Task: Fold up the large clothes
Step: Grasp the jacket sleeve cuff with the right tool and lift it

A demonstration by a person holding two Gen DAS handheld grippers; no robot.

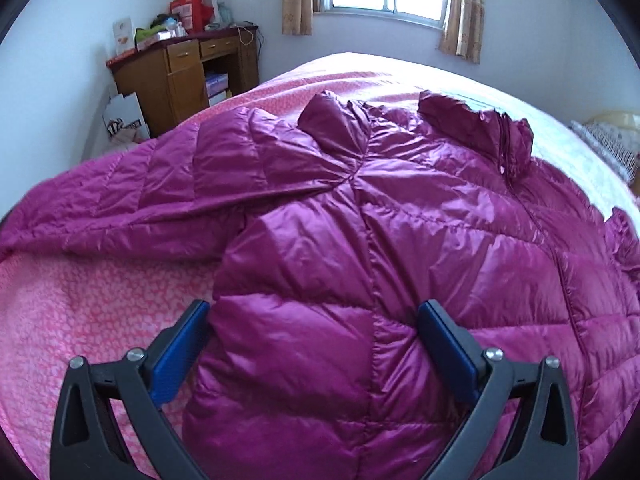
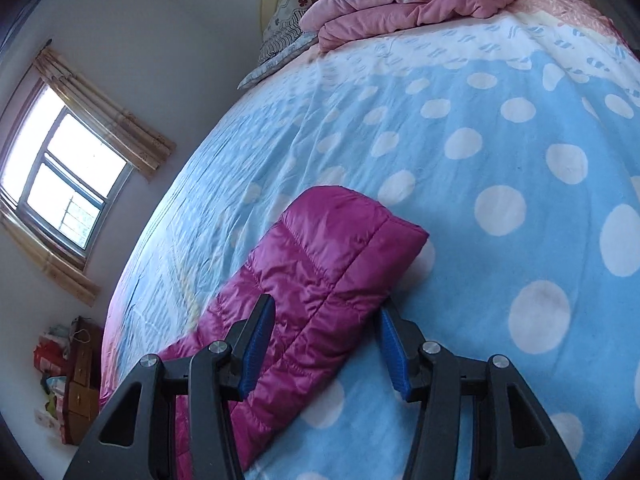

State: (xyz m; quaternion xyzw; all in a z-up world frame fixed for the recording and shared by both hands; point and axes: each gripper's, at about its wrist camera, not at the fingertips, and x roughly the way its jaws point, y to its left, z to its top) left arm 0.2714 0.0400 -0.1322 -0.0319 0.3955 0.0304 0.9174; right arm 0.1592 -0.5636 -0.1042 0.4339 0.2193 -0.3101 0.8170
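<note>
- Jacket [image 1: 360,208]: magenta quilted down garment, spread flat on the bed [image 1: 72,320] so its panels can be folded over one another.
- Left gripper [image 1: 314,322]: jaws wide apart, straddling the jacket's lower side panel; the left finger sits over the pink cover just outside the garment edge, positioned for a pinch on that edge.
- Right gripper [image 2: 328,336]: jaws wide apart, with the sleeve [image 2: 320,264] lying between them and its cuff ahead of the fingertips on the dotted blue sheet [image 2: 500,152].
- Judgement: neither gripper holds fabric yet; both appear staged to close.
</note>
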